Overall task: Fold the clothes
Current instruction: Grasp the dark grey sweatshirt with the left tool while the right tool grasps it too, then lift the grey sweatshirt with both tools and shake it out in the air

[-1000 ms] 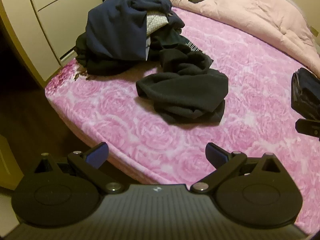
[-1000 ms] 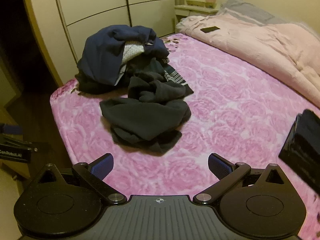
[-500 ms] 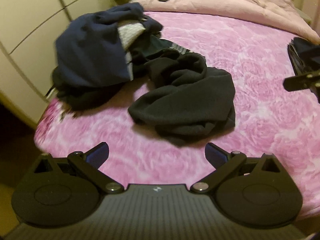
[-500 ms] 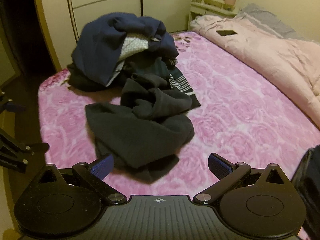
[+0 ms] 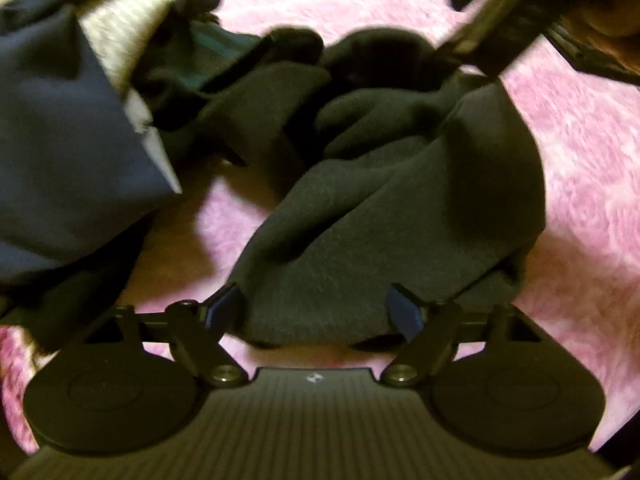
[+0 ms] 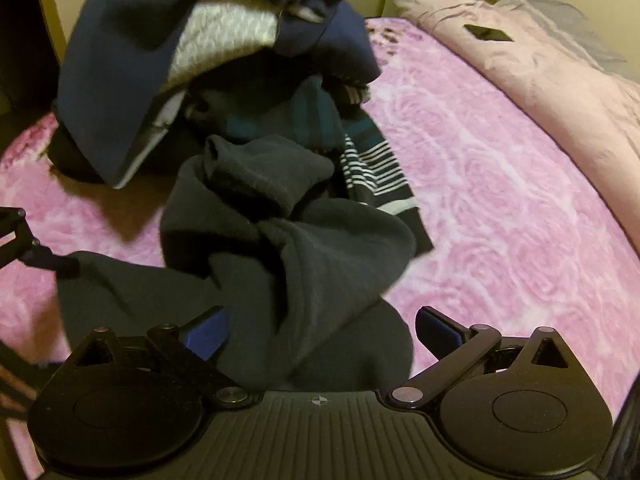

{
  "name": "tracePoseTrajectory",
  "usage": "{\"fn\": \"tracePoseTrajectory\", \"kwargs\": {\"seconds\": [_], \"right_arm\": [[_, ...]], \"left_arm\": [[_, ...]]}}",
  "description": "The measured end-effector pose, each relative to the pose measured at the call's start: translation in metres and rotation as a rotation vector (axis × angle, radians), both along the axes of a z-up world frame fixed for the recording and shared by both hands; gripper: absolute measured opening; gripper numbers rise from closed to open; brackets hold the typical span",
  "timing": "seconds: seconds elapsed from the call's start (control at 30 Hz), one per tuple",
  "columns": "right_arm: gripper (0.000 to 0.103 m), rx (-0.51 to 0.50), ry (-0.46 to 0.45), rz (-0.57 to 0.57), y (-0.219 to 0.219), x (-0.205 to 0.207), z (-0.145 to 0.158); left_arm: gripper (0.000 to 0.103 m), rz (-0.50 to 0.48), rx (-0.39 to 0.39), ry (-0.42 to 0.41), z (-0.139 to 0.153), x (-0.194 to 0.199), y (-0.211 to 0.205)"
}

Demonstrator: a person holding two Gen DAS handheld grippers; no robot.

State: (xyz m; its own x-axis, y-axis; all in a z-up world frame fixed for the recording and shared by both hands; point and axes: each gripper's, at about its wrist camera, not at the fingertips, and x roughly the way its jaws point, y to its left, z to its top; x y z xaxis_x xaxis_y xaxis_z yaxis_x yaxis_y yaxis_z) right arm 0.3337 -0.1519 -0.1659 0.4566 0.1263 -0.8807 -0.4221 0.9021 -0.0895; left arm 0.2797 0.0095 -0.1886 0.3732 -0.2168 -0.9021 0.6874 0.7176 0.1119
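Note:
A crumpled black fleece garment (image 5: 380, 220) lies on the pink rose-patterned bed cover (image 5: 584, 168). My left gripper (image 5: 313, 310) is open, and the garment's near hem lies between its blue fingertips (image 5: 222, 307). In the right wrist view the same black garment (image 6: 288, 264) bulges up between the open fingers of my right gripper (image 6: 322, 332). The right gripper (image 5: 500, 20) also shows blurred at the top right of the left view, over the garment's far end. The left gripper (image 6: 28, 248) pokes in at the left edge of the right view.
A pile of clothes sits behind the fleece: a navy garment (image 6: 120, 80) with a grey-white knit (image 6: 224, 36), and a dark striped piece (image 6: 372, 168). A pale pink duvet (image 6: 552, 80) with a small dark flat object (image 6: 488, 34) lies at the right. The bed cover (image 6: 500, 220) is bare between.
Both grippers have moved down and forward onto the black fleece, which now fills the space between their fingers. The left gripper's fingers stand closer together than before.

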Motion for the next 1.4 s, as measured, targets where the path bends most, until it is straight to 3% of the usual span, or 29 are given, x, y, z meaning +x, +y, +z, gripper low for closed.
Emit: {"fn": "tracePoseTrajectory", "kwargs": {"seconds": [0.07,0.1,0.13,0.17,0.2,0.23,0.27,0.33,0.37,0.43,0.6,0.73,0.83,0.93,1.03,1.2,1.27,1.3,1.33,1.4], "right_arm": [[0.096,0.001,0.007,0.003,0.003,0.008,-0.009],[0.080,0.006,0.017,0.004,0.005,0.011,-0.014],[0.070,0.014,0.031,-0.002,0.005,0.013,-0.017],[0.068,0.018,0.035,-0.013,0.005,0.013,-0.018],[0.055,0.019,0.035,-0.024,0.004,0.013,-0.019],[0.026,0.021,0.034,-0.036,0.003,0.013,-0.020],[0.014,0.028,0.030,-0.052,0.000,0.012,-0.019],[0.009,0.056,0.015,-0.098,-0.011,0.007,-0.011],[0.008,0.074,0.003,-0.131,-0.020,0.002,-0.002],[0.006,0.111,-0.022,-0.198,-0.038,-0.007,0.014],[0.005,0.173,-0.119,-0.376,-0.116,-0.067,0.081],[0.005,0.169,-0.172,-0.557,-0.197,-0.154,0.128],[0.005,0.134,-0.189,-0.700,-0.251,-0.231,0.145],[0.006,0.108,-0.144,-0.855,-0.295,-0.305,0.142],[0.006,0.073,-0.052,-0.973,-0.327,-0.360,0.117],[0.007,0.065,0.072,-1.067,-0.343,-0.415,0.088],[0.026,0.055,0.066,-1.057,-0.337,-0.415,0.085],[0.054,0.050,0.063,-1.052,-0.334,-0.416,0.083],[0.069,0.045,0.060,-1.048,-0.331,-0.416,0.081],[0.069,0.044,0.036,-1.013,-0.320,-0.409,0.083]], "left_arm": [[0.074,-0.018,-0.014,0.021,-0.009,0.005,0.000],[0.072,-0.026,-0.023,0.030,-0.012,0.007,0.000],[0.070,-0.029,-0.030,0.042,-0.014,0.009,0.000],[0.062,-0.031,-0.037,0.053,-0.015,0.011,-0.001],[0.052,-0.025,-0.049,0.072,-0.015,0.013,-0.002],[0.047,-0.020,-0.059,0.090,-0.016,0.014,-0.003],[0.037,-0.020,-0.064,0.103,-0.016,0.015,-0.005],[0.020,-0.019,-0.054,0.096,-0.014,0.013,-0.012],[0.006,-0.024,-0.044,0.086,-0.012,0.011,-0.015],[0.004,-0.040,-0.035,0.061,-0.003,0.006,-0.020],[0.003,-0.064,-0.093,-0.022,0.045,-0.020,-0.019],[0.003,-0.121,-0.122,-0.038,0.079,-0.066,-0.034],[0.003,-0.182,-0.136,-0.024,0.095,-0.109,-0.054],[0.003,-0.244,-0.150,-0.009,0.111,-0.151,-0.073],[0.003,-0.305,-0.163,0.008,0.127,-0.193,-0.093],[0.001,-0.384,-0.154,0.158,0.104,-0.241,-0.127],[0.003,-0.407,-0.153,0.207,0.101,-0.251,-0.134],[0.006,-0.414,-0.154,0.217,0.099,-0.248,-0.134],[0.008,-0.420,-0.156,0.226,0.098,-0.244,-0.133],[0.015,-0.412,-0.173,0.222,0.100,-0.227,-0.127]]}}
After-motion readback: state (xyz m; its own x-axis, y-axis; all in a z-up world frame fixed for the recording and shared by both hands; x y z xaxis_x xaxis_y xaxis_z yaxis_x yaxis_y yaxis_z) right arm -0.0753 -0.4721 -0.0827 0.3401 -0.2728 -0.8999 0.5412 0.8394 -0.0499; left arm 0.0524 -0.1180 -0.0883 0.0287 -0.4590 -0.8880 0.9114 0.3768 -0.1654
